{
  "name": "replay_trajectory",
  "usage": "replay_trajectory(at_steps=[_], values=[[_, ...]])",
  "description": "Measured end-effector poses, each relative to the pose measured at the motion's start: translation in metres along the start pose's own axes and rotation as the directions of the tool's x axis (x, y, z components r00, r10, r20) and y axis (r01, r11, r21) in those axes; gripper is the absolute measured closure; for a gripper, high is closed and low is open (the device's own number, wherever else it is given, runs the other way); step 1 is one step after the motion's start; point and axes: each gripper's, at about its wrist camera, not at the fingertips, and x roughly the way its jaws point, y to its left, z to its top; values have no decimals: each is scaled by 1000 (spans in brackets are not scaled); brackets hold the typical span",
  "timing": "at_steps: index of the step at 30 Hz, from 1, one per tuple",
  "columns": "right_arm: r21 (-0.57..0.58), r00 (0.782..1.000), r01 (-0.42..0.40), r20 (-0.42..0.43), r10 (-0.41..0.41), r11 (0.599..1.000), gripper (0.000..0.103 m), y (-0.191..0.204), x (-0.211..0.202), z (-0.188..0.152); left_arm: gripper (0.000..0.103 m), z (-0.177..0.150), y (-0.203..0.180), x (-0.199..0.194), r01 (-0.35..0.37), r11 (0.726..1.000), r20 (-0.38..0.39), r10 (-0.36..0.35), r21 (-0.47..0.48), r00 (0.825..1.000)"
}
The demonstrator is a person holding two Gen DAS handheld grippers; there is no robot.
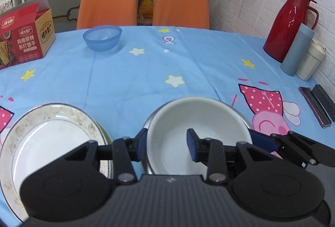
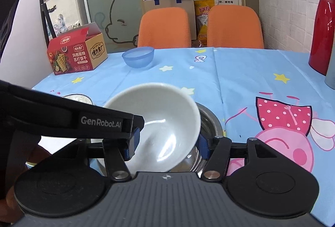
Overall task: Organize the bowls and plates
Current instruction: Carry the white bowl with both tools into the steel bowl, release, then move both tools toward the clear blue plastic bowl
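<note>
Two tongs on one white bowl, over the steel bowl

Our left tongs (image 1: 167,144) pinch the near-left rim of the white bowl (image 1: 199,132), one pad outside the wall and one inside, which we judge steadies it; our right tongs (image 2: 167,143) straddle the same bowl with a pad at each side, though we cannot tell whether they press it. The bowl sits tilted in a steel bowl (image 2: 209,122), apparently for nesting. It looks glossy, plain and clean. Beside it on the tabletop (image 1: 146,80) lies a stack of gold-speckled plates (image 1: 52,139); a blue plastic bowl (image 1: 102,38) stands well apart at the far edge.
</note>
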Motion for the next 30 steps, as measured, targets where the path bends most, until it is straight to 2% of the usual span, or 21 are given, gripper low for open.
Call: replay_trajectory(at_steps=[1, 3, 6, 8, 18, 30], values=[[2, 1000, 5, 6, -5, 1000, 0, -1, -1, 0, 65, 0, 1, -1, 4, 1000, 9, -4, -3, 1000], [11, 1000, 11, 24, -12, 1000, 0, -4, -4, 0, 53, 1, 3, -2, 5, 1000, 18, -5, -12, 1000], [27, 999, 18, 40, -19, 999, 0, -7, -7, 1, 51, 3, 9, -5, 29, 999, 25, -28, -44, 999], [22, 999, 27, 42, -28, 999, 0, -8, -8, 1, 44, 5, 13, -9, 37, 997, 38, -34, -64, 999], [54, 997, 38, 62, -42, 998, 0, -10, -14, -5, 25, 2, 30, -31, -25, 991, 100, 38, -129, 994], [154, 992, 45, 113, -63, 987, 0, -25, -28, -14, 21, -12, 57, -50, -137, 965, 134, 170, -223, 976]])
